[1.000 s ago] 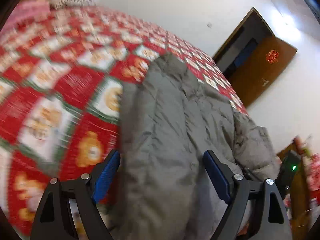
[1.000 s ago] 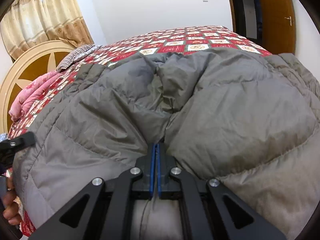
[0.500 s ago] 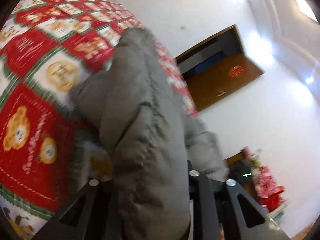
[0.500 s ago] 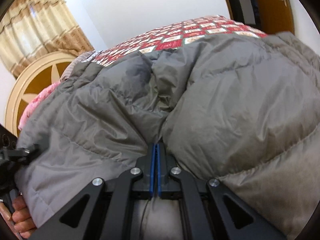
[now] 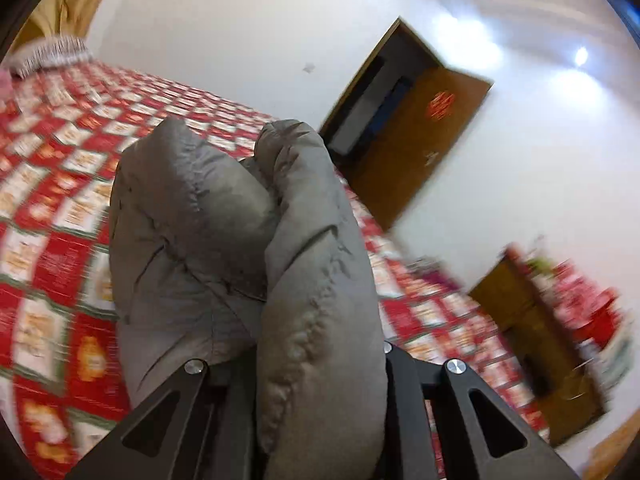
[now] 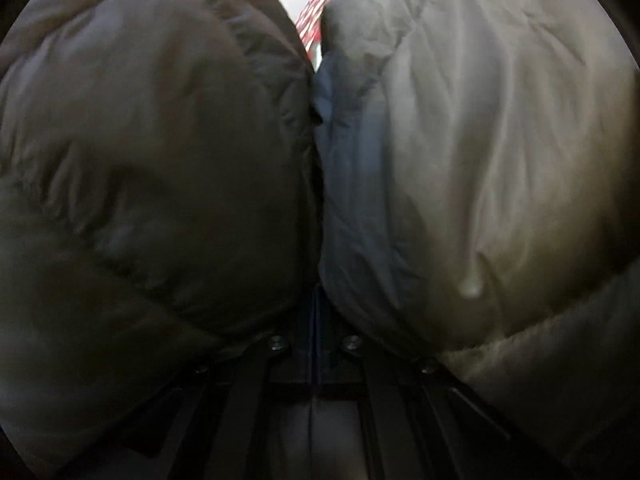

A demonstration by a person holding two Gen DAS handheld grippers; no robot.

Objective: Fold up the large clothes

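Note:
A grey puffer jacket (image 5: 224, 240) is bunched and lifted above the red patterned bedspread (image 5: 48, 208). My left gripper (image 5: 304, 368) is shut on a thick fold of it, and the padding hides the fingertips. In the right wrist view the jacket (image 6: 460, 160) fills nearly the whole frame, bulging on both sides. My right gripper (image 6: 315, 344) is shut on the jacket where the two bulges meet. Only a sliver of bedspread (image 6: 316, 20) shows above.
An open brown door (image 5: 420, 144) stands in the white wall beyond the bed. A wooden cabinet (image 5: 532, 332) with red things on it stands at the right. A striped pillow (image 5: 48, 54) and yellow curtain (image 5: 68, 4) are at the far left.
Both grippers have lifted the jacket off the bed. The left closed on a fold, then swung up and around. The jacket now bulges around the right gripper and blocks its view.

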